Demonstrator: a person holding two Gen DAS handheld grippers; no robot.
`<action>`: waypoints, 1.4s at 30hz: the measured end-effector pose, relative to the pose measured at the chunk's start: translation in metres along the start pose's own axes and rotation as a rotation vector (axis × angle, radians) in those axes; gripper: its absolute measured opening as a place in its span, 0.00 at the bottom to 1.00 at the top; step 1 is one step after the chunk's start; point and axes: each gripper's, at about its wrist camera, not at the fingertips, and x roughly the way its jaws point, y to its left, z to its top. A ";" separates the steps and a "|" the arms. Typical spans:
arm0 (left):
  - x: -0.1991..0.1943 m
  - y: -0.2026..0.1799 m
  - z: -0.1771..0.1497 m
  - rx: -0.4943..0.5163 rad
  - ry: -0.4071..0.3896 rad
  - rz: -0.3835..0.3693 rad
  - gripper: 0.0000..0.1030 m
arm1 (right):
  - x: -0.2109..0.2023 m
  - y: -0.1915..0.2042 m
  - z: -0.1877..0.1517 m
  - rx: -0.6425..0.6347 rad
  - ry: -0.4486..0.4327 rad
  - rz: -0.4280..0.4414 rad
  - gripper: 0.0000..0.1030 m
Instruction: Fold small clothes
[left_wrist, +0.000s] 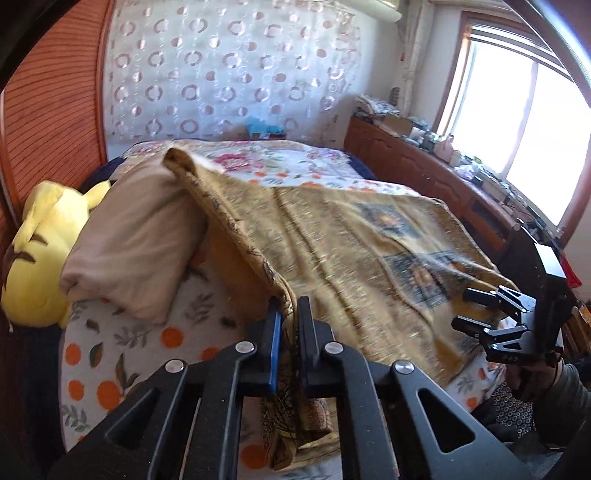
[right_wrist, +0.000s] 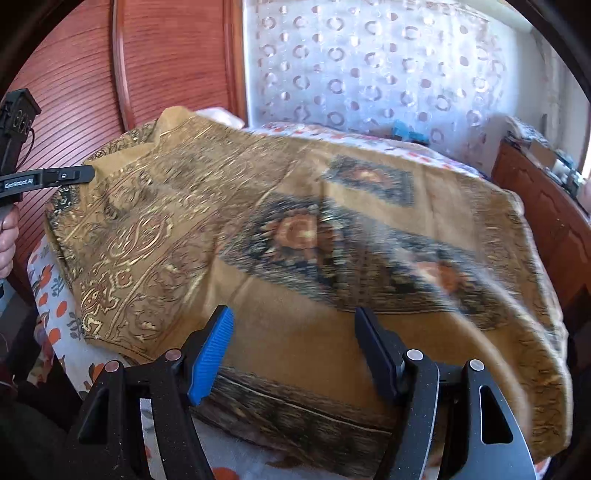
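The left gripper (left_wrist: 287, 312) is clenching a bunched edge of the mustard-gold patterned cloth (left_wrist: 343, 251), the fabric pinched between its blue-padded finger and the black one and hanging down in a fold beneath them. From that pinch the cloth's edge is running up as a raised ridge toward the far left part of the bed, where it is draping over a beige pillow (left_wrist: 136, 240). The rest of the cloth is lying spread over the bed's white sheet with orange fruit and leaf prints (left_wrist: 122, 343), reaching toward the bed's right edge.

In the right wrist view the right gripper (right_wrist: 293, 345) is hovering with its fingers spread wide apart, gripping nothing, above the near edge of the cloth (right_wrist: 258, 229), whose dark blue and orange diamond medallions are blurring in the picture. The left gripper (right_wrist: 79, 173) is showing at the left edge of that view, at the cloth's far left corner.

A yellow plush toy (left_wrist: 37, 251) is lying at the bed's left edge, touching the pillow. A wooden cabinet (left_wrist: 417, 166) cluttered with small items is standing along the bed's right side beneath a bright window (left_wrist: 524, 110).
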 end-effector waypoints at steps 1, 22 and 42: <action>0.000 -0.007 0.004 0.011 -0.002 -0.014 0.09 | -0.005 -0.006 0.000 0.012 -0.008 -0.002 0.68; 0.083 -0.230 0.092 0.305 0.082 -0.326 0.08 | -0.108 -0.103 -0.059 0.220 -0.138 -0.110 0.68; 0.119 -0.277 0.104 0.372 0.136 -0.332 0.45 | -0.126 -0.111 -0.072 0.281 -0.128 -0.152 0.68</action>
